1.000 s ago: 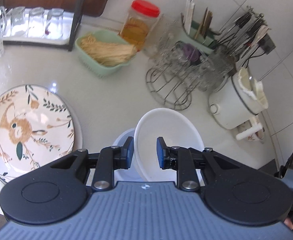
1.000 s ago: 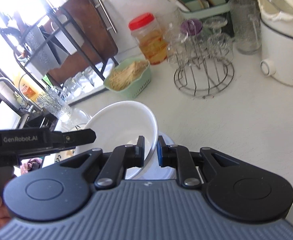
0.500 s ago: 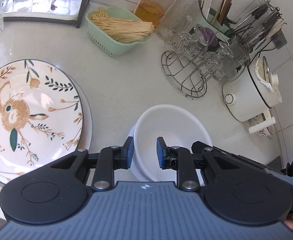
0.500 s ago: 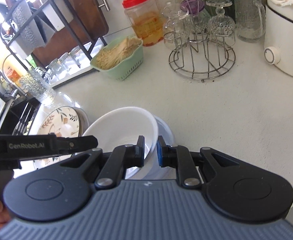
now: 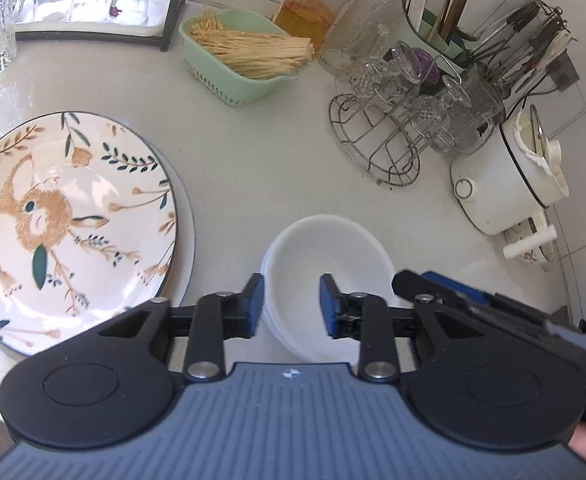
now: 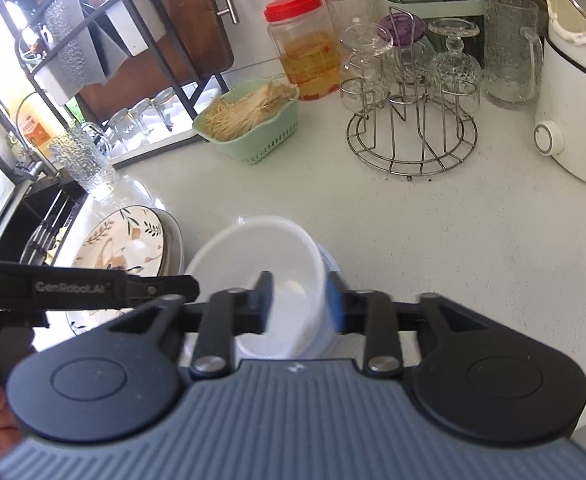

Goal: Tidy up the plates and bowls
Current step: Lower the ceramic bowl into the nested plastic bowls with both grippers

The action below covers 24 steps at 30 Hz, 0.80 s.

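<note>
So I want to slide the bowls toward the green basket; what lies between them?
Nothing: in both wrist views the counter between the bowls and the green basket is bare. The glass rack stands off to the right.

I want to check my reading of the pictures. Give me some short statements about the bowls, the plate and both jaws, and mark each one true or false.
1. The white bowl sits nested in another bowl. True.
2. The right gripper has its jaws shut on the bowl's rim. False: they stand open, either side of the rim.
3. The floral plate lies on the counter beside the bowls. True.
4. The left gripper holds the plate. False: its jaws are open and hold nothing.
</note>
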### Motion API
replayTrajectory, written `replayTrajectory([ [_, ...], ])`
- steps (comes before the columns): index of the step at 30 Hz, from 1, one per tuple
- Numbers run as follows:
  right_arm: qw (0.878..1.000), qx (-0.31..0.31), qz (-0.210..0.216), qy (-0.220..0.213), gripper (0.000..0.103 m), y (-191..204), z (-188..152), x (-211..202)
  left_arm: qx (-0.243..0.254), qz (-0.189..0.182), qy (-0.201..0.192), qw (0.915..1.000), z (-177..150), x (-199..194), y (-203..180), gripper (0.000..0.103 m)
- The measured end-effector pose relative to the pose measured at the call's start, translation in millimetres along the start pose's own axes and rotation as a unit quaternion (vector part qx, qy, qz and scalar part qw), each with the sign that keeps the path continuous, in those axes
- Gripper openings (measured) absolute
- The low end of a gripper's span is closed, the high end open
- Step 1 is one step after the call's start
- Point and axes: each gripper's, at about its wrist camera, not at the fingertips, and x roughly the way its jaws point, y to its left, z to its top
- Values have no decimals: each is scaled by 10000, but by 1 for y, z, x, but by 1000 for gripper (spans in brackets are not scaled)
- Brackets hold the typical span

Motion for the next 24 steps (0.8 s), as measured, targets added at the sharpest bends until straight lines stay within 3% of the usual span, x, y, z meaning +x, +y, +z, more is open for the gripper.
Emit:
replayTrajectory([
  [10, 9991, 369, 182, 95, 43, -20, 7, 7, -54, -147, 338, 9993, -19, 15, 7, 43],
  [20, 9975, 286, 426, 476, 43, -39, 2, 26, -317, -154, 68, 9994, -25, 28, 12, 43],
  [24, 9961, 357, 491, 642, 43, -40, -3, 39, -575, -328, 25, 9978, -28, 35, 14, 43],
])
